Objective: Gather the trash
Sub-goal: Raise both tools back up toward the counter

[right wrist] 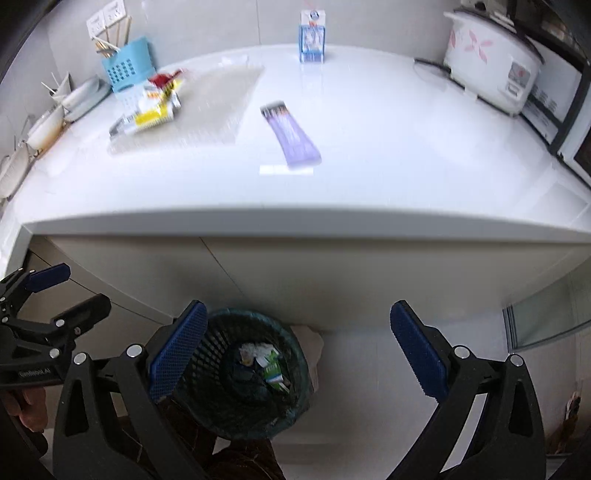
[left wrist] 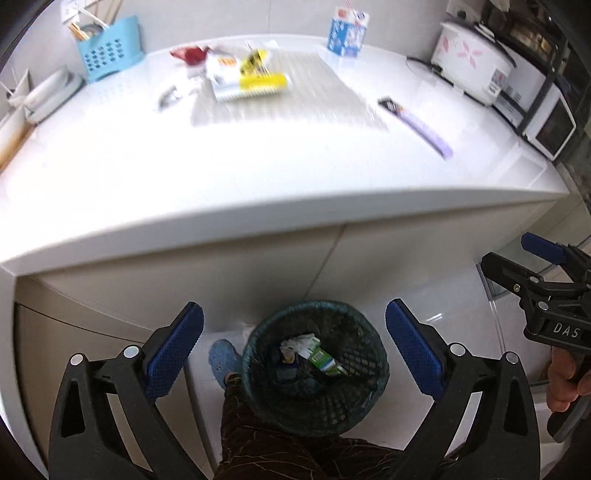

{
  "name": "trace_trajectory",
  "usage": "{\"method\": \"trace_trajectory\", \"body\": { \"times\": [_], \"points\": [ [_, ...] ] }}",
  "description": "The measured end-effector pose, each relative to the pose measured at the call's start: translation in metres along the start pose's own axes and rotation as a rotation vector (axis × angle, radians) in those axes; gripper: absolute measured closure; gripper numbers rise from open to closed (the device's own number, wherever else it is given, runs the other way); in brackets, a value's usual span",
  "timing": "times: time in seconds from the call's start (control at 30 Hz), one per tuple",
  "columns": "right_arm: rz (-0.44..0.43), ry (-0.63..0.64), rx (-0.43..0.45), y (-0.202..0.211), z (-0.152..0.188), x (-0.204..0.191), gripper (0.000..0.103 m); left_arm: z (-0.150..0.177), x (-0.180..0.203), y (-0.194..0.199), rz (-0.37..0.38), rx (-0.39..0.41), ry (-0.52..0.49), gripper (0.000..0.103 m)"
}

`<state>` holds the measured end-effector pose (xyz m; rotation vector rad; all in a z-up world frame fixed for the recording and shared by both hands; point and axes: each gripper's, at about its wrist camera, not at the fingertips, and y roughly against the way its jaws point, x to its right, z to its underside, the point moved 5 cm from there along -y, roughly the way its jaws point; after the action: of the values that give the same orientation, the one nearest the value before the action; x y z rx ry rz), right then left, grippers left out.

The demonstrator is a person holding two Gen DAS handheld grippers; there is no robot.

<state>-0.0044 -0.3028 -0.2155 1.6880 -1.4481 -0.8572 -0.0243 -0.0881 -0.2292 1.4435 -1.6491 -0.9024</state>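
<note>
Below both tongs, left tongs (left wrist: 294, 350) and right tongs (right wrist: 298, 354) released and empty, stands the bin (left wrist: 316, 369); drop step done. Next: reach beyond them for the purple wrapper (right wrist: 291, 138) on the bench (right wrist: 369, 177).

Left gripper (left wrist: 294, 341) held wide open above a mesh waste bin (left wrist: 314, 365), nothing between its blue fingers (left wrist: 173, 354).

The dark bin is seen on the floor in front of the white counter (left wrist: 258, 177), with a green-and-white carton (left wrist: 325, 362) and crumpled paper (left wrist: 295, 345) lying inside it. On the counter a pile of yellow, white and red wrappers (left wrist: 236, 74) is seen on a ribbed mat (left wrist: 295, 96), a purple packet (left wrist: 417, 123) lies to the right of the mat, and a blue-and-white milk carton (left wrist: 347, 35) stands upright near the far edge. A blue utensil caddy (left wrist: 107, 51) and a rice cooker (left wrist: 472, 55) are placed at the far corners. The right gripper (left wrist: 517, 258) is visible at the right edge, its fingers apart.
</note>
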Motion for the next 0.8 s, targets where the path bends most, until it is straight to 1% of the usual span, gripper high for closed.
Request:
{"method": "trace_trajectory", "body": {
  "times": [0.2, 0.37, 0.43, 0.6, 0.8],
  "points": [
    [-0.028, -0.001, 0.044, 0.019, -0.031, -0.006, 0.008, -0.023, -0.012, 0.023, -0.009, 0.011, 0.049, 0.006],
    [-0.049, -0.02, 0.073, 0.034, -0.057, -0.009, 0.008, -0.046, -0.02, 0.046, -0.019, 0.03, 0.063, 0.006],
    [-0.047, -0.02, 0.08, 0.037, -0.065, -0.009, 0.008, -0.055, -0.023, 0.052, -0.031, 0.038, 0.065, 0.006],
    [-0.048, -0.013, 0.099, 0.044, -0.084, -0.01, 0.008, -0.073, -0.031, 0.061, -0.028, 0.052, 0.088, 0.006],
    [-0.026, -0.001, 0.115, 0.048, -0.111, -0.01, 0.008, -0.099, -0.038, 0.069, -0.042, 0.068, 0.097, 0.006]
  ]
}}
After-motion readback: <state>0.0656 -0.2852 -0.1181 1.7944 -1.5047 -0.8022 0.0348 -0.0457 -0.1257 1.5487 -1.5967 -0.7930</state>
